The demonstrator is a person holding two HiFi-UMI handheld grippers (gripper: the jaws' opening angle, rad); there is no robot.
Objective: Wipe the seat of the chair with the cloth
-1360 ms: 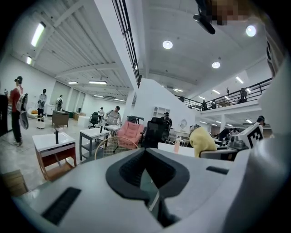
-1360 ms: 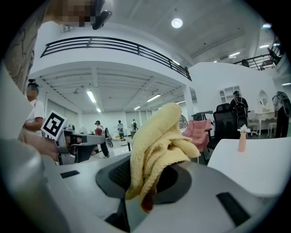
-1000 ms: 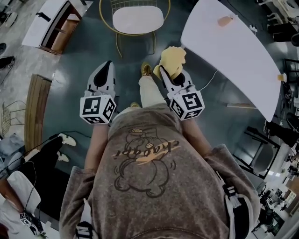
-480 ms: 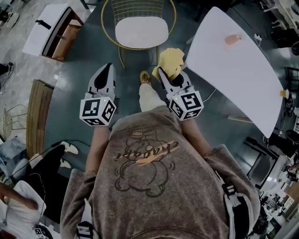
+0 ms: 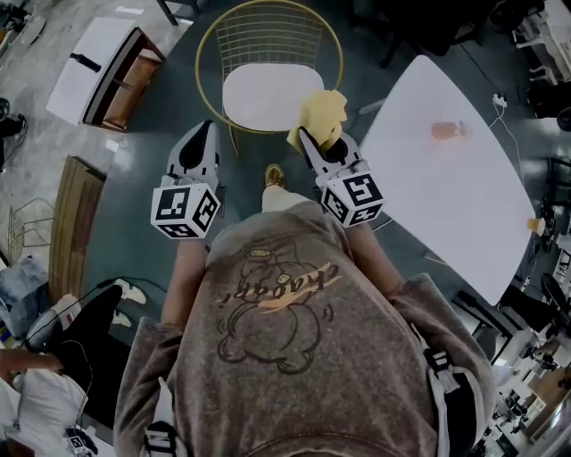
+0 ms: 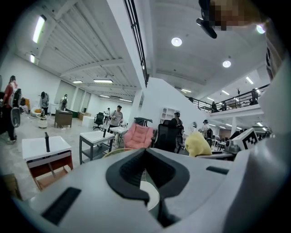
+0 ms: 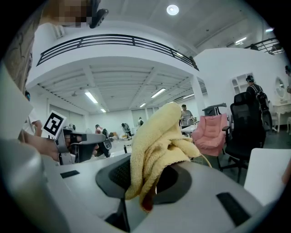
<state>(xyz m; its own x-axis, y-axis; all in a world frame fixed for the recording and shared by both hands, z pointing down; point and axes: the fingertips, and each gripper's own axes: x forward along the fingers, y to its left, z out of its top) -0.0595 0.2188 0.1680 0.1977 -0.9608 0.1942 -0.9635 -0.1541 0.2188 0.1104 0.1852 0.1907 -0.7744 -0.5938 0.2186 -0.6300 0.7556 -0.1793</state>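
- Here, the cloth [image 5: 323, 114], yellow and bunched, is pinched in the right gripper [image 5: 306, 137]. In the right gripper view the jaws are closed on its lower folds, and the rest stands up above them in a loose crest.
- In the head view the cloth overlaps the right near corner of the white seat [image 5: 263, 96] of the chair [image 5: 268, 11], a round gold wire frame. Whether the cloth touches the seat cannot be told.
- The left gripper [image 5: 207, 129] is held level with the right one, just off the seat's left near corner and apart from the chair. Its jaws are drawn together to a thin slit, with nothing between them.
- Both grippers point toward the chair, their marker cubes nearest the person.
- A shoe [image 5: 275, 175] rests on the dark floor [image 5: 152, 116] between the two grippers, just short of the chair.
- The person's brown sweatshirt [image 5: 285, 339] fills the lower part of the head view.
- A white bench [image 5: 446, 205] stands right of the chair and bears a small peach-coloured object [image 5: 449, 130] near its far edge.
- A white cabinet [image 5: 94, 62] with a wooden interior stands well left of the chair, and a wooden board [image 5: 70, 223] lies nearer along the left.
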